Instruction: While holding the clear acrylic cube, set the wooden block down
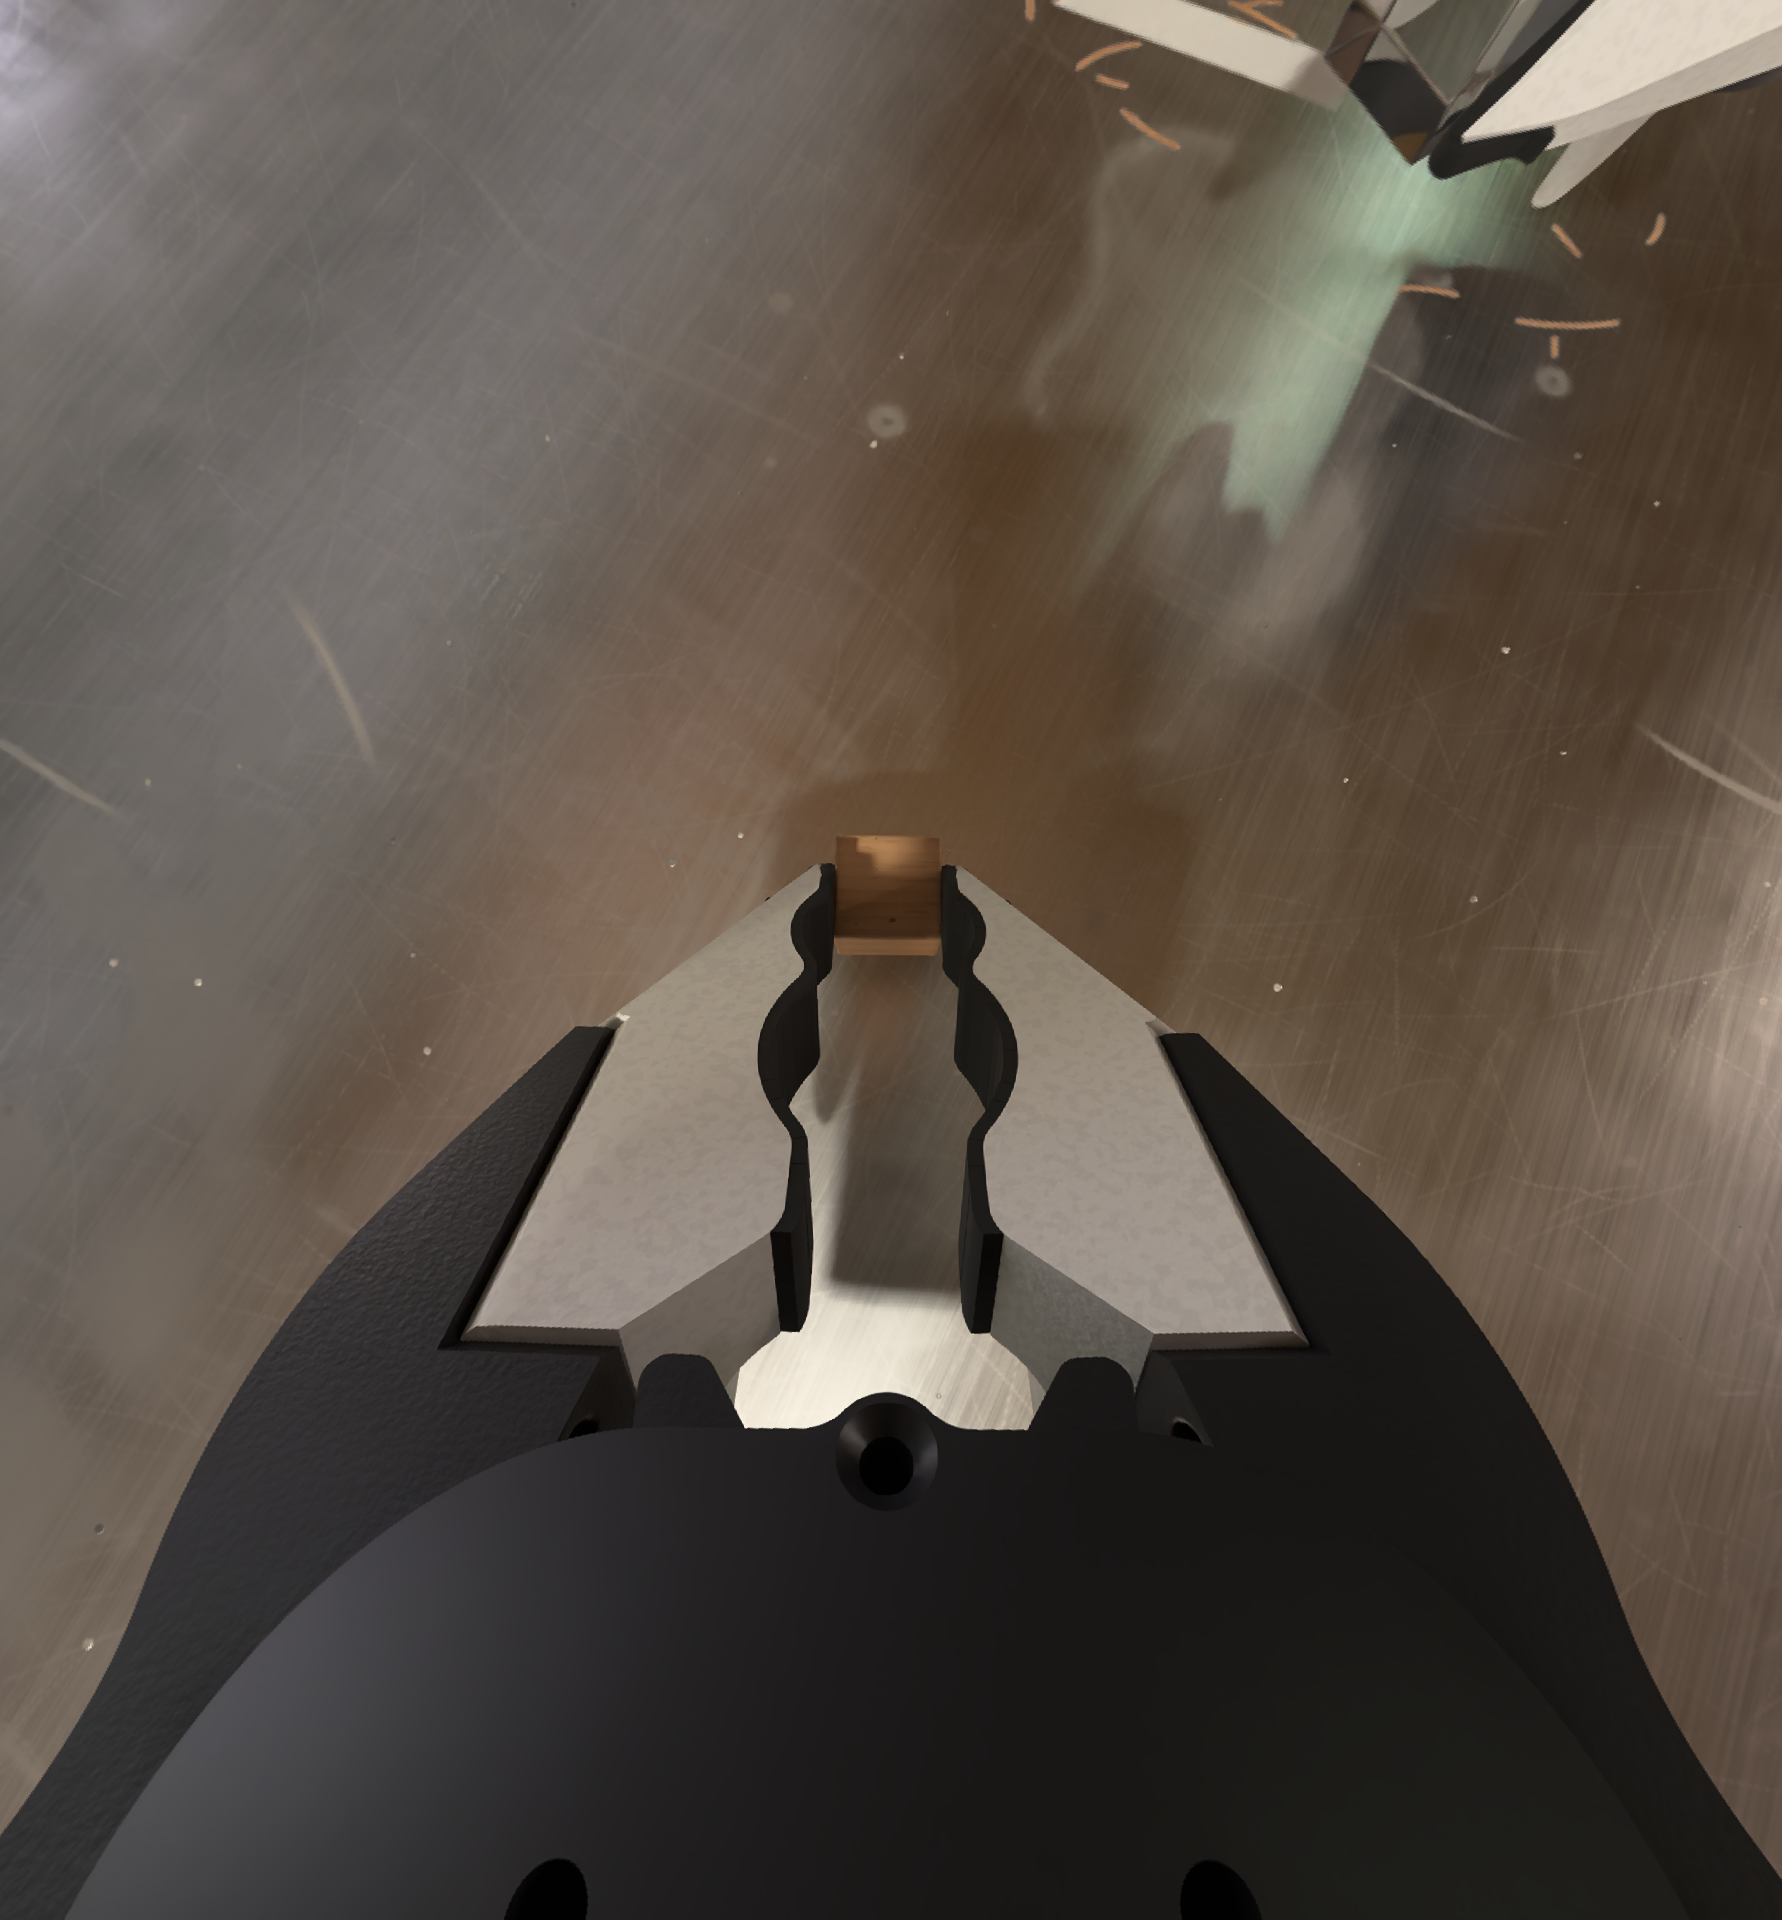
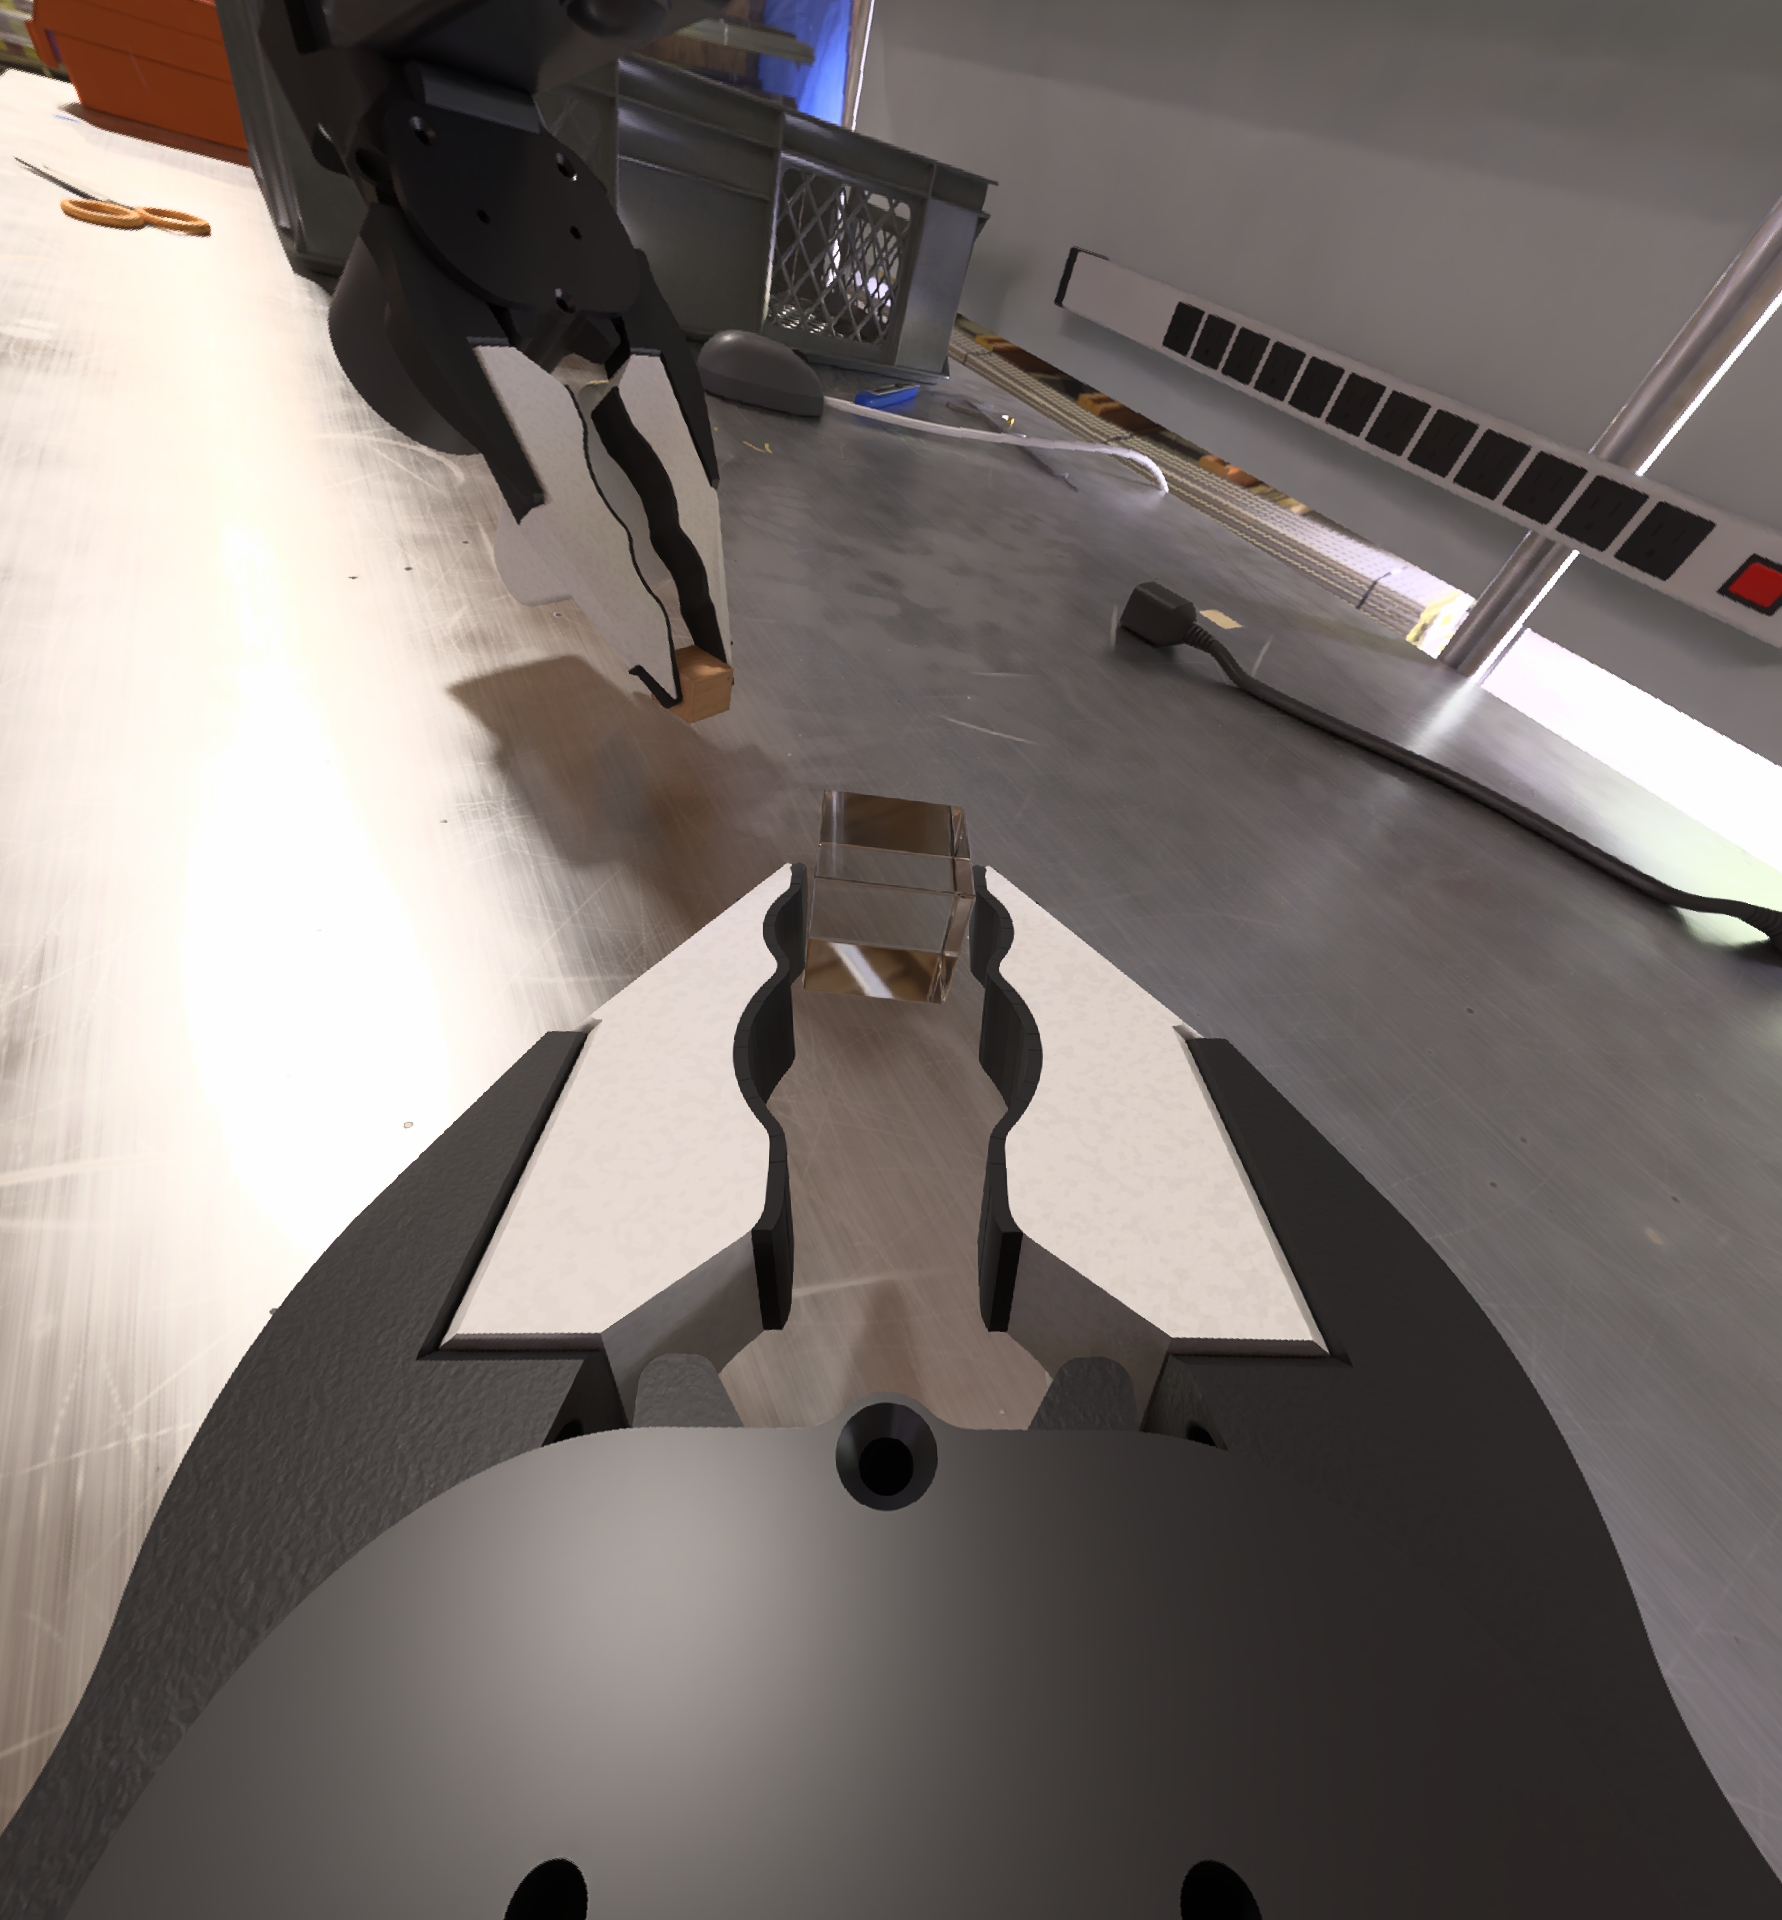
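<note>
My left gripper [image 1: 888,883] is shut on a small wooden block [image 1: 888,896] and points down at the scratched metal table [image 1: 451,520]. In the right wrist view the left gripper [image 2: 695,675] holds the wooden block [image 2: 708,686] a little above the table, with its shadow below. My right gripper [image 2: 889,904] is shut on the clear acrylic cube [image 2: 892,904], held above the table. The right gripper [image 1: 1427,104] with the clear cube [image 1: 1406,94] also shows at the top right of the left wrist view.
On the table [image 2: 139,727] lie orange-handled scissors [image 2: 134,215], a grey mouse [image 2: 757,372], a white cable [image 2: 1053,442] and a black power cord [image 2: 1438,769]. A grey crate [image 2: 845,249] and an orange box [image 2: 139,62] stand behind. A power strip [image 2: 1469,468] hangs on the wall.
</note>
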